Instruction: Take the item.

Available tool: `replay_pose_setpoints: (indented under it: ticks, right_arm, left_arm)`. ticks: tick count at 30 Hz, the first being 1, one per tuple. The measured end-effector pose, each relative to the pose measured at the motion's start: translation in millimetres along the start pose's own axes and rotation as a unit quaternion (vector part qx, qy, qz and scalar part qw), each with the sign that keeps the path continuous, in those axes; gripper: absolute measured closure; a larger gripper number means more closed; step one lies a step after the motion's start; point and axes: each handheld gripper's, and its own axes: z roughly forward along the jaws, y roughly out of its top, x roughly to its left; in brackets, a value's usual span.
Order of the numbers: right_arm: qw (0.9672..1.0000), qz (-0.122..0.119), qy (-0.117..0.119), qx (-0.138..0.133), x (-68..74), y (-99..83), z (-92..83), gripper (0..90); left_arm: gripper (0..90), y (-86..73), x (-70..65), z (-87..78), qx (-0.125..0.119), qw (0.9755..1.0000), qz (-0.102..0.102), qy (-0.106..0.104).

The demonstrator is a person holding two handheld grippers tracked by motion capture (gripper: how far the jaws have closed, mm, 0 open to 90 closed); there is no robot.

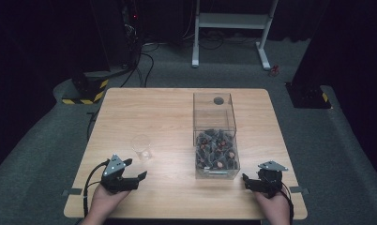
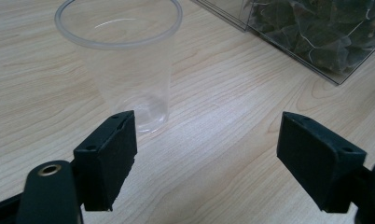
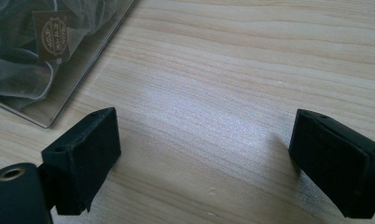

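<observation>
From the high view, we saw the table with a clear plastic cup standing upright toward its 7 o'clock part, and a clear box of netted sachets just right of centre, well apart from the cup. Our left gripper rested near the front edge at about 5 o'clock from the cup, near it but not touching. Our right gripper sat at the front right, just beside the near right corner of the box.

In the left gripper view, the cup stood at about 11 o'clock from the gap between the jaws, empty as far as we could tell. The left gripper was spread wide with nothing between its pads. A corner of the box showed at 1 o'clock.

In the right gripper view, the right gripper was likewise wide apart and held nothing, with bare wood between its pads. The box lay at 10 o'clock, a labelled sachet visible behind its wall.

We judged this to be the opening step: nothing was grasped yet. The next move likely called for swinging the left gripper toward 11 o'clock to bracket the cup, then closing gently, since thin plastic would buckle.
</observation>
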Motion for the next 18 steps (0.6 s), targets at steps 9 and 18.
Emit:
replay_pose_setpoints:
  ticks: [9, 18]
  right_arm:
    - [1.0000, -0.001, 0.000, -0.004, 0.0, -0.3, 0.6, 8.4]
    - [1.0000, 0.002, -0.002, -0.004, 0.7, -0.2, 0.8, 8.4]
  left_arm:
    - [20.8, 8.9, -7.3, 3.0, -0.007, 0.9999, 0.003, -0.012]
    - [20.8, 16.7, -13.5, 8.7, -0.010, 0.9997, 0.006, -0.022]
